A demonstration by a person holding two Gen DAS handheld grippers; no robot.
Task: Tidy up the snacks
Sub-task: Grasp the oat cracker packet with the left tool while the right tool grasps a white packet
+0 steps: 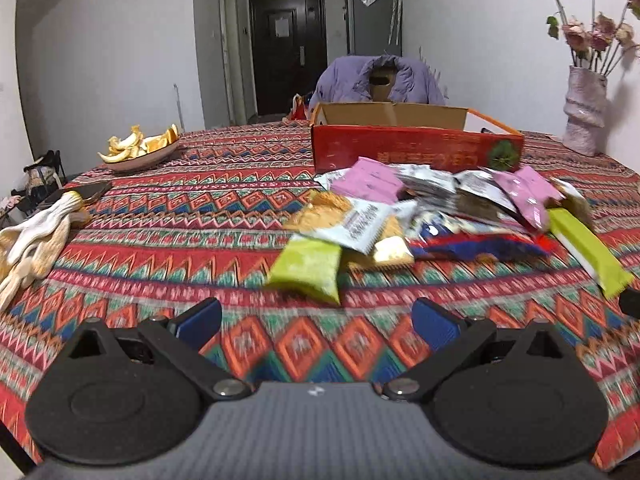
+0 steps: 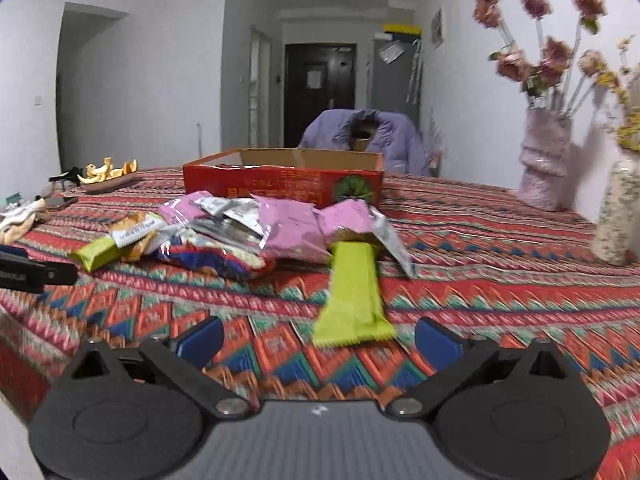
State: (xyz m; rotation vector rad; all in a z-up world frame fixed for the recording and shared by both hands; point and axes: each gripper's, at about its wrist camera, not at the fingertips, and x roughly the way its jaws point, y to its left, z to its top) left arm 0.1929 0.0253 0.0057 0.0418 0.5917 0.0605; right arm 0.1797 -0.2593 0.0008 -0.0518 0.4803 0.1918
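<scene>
A pile of snack packets [image 1: 432, 208] lies on the patterned tablecloth in front of an open red cardboard box [image 1: 416, 148]; the pile [image 2: 256, 228] and the box [image 2: 280, 184] also show in the right wrist view. My left gripper [image 1: 316, 324] is open and empty, just short of a lime-green packet [image 1: 308, 268]. My right gripper [image 2: 318, 340] is open and empty, with a long lime-green bar packet [image 2: 354, 300] lying between and just ahead of its fingertips. Pink packets [image 2: 288, 228] lie on top of the pile.
A plate of orange peels [image 1: 140, 148] and work gloves [image 1: 32, 240] lie at the left. A pink vase with flowers [image 2: 544, 160] and a second vase [image 2: 616, 208] stand at the right. A chair with a purple jacket [image 1: 380, 80] is behind the box.
</scene>
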